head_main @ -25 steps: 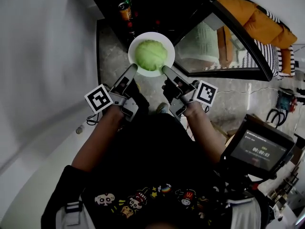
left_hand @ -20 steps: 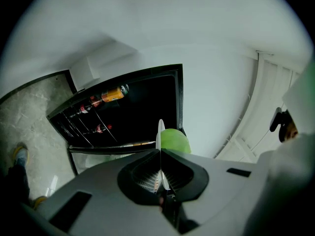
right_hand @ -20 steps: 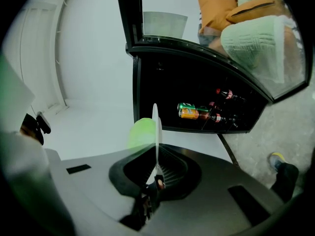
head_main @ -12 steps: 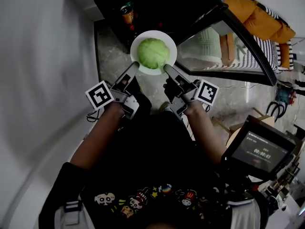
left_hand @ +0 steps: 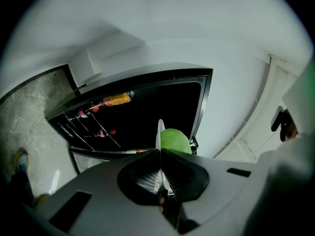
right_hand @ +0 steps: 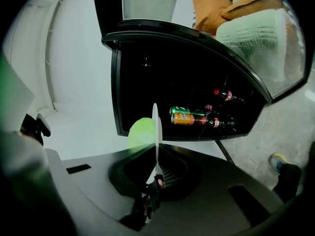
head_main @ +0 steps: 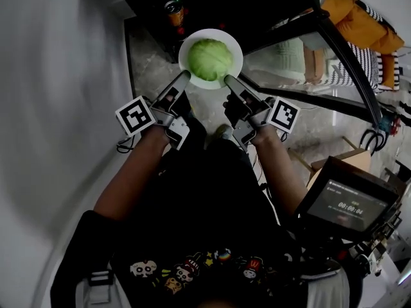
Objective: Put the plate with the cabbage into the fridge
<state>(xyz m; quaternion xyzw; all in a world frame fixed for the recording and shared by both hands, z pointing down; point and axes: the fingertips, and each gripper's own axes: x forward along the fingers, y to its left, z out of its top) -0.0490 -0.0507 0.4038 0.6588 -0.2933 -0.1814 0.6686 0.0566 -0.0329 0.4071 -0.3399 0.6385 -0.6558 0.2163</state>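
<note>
A white plate [head_main: 234, 45] carries a round green cabbage [head_main: 209, 59] and hangs in the air in front of the open black fridge [head_main: 212, 8]. My left gripper [head_main: 185, 77] is shut on the plate's near left rim, my right gripper [head_main: 227, 79] on its near right rim. In the left gripper view the plate [left_hand: 160, 132] shows edge-on between the jaws with the cabbage [left_hand: 175, 140] behind it. The right gripper view has the plate [right_hand: 155, 127] edge-on too, the cabbage [right_hand: 140, 132] to its left.
The fridge's glass door [head_main: 321, 63] stands swung open to the right. Cans and bottles [right_hand: 197, 117] lie on a wire shelf inside. A white wall [head_main: 58, 108] runs along the left. Marble floor [head_main: 151, 76] lies below. A screen device [head_main: 350, 201] sits at lower right.
Both grippers have carried the plate and cabbage forward, nearer the fridge opening. Their hold on the rim is unchanged.
</note>
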